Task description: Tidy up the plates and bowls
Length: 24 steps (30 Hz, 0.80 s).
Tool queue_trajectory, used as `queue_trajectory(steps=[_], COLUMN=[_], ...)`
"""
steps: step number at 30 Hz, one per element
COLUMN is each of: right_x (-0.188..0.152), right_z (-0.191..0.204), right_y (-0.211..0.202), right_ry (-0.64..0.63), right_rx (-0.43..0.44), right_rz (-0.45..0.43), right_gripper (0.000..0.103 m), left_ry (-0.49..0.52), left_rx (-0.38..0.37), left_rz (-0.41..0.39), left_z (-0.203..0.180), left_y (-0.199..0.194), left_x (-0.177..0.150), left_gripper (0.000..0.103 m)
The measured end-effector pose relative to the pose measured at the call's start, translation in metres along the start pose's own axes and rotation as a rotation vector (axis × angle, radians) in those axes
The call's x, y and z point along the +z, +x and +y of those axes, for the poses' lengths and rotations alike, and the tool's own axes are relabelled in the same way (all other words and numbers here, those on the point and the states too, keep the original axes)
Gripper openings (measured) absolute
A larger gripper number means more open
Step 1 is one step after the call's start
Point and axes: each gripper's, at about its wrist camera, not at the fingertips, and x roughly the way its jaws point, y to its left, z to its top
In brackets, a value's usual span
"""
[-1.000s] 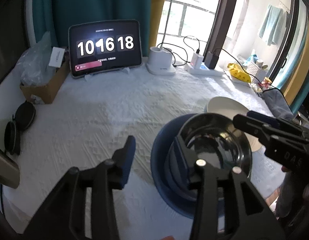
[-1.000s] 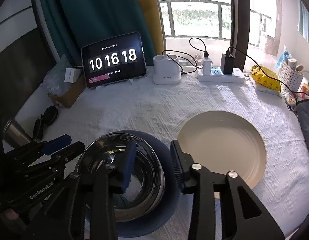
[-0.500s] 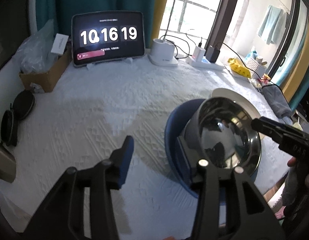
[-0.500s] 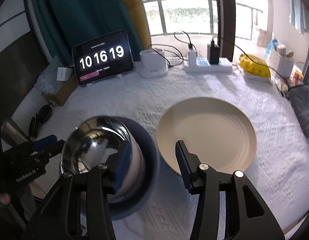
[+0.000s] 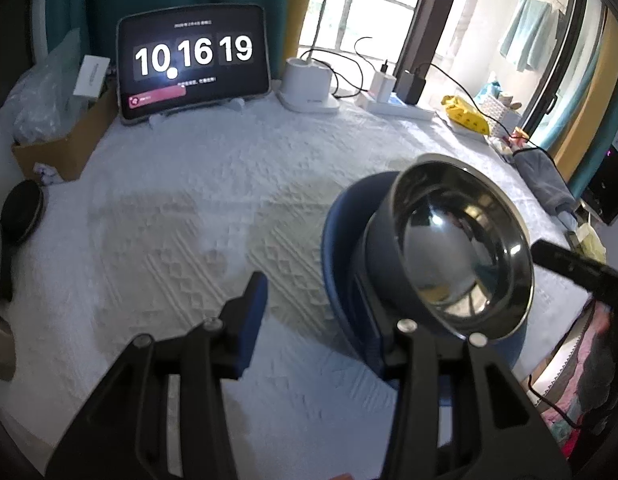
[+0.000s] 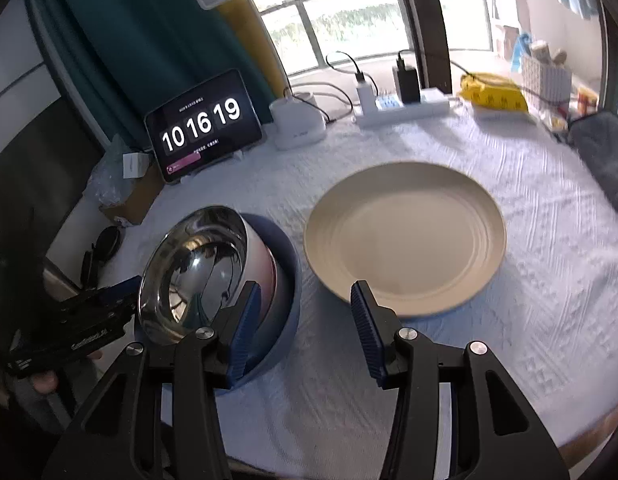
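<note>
Shiny round steel bowl tipped on edge in dark blue round plate, lower left; both tools half-wide, gripping nothing. Next: regrip rim, settle flat.

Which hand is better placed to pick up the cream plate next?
Right. The right gripper has open, empty jaws just short of the cream plate; the left gripper is on the far side of the tilted steel bowl.

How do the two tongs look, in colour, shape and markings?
Both tongs, left and right, have black angular frames with triangular cut-outs and silver screws. Their fingers carry blue ribbed pads. The left tongs' body shows white lettering, too blurred to read.
</note>
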Motion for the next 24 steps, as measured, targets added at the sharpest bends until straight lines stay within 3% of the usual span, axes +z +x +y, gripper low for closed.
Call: queue_trajectory(steps=[8,18,24], right_x=[-0.01,-0.011,-0.009], right_z=[0.006,0.012,0.024], right_y=[0.028,0.037,0.039], right_ry=[0.013,0.016,-0.025], right_rx=[-0.051,-0.138,-0.166], right_rz=[0.092,0.114,0.127], right_gripper=[0.049,0.046,0.029], left_ry=[0.025,0.047,0.07], left_rx=[-0.023,0.041,0.044], left_rz=[0.003,0.002,-0.01], left_z=[0.001,-0.007,-0.007], left_y=[0.005,0.006,0.004], left_x=[0.001,0.0,-0.002], left_gripper=[0.045,0.045,0.045])
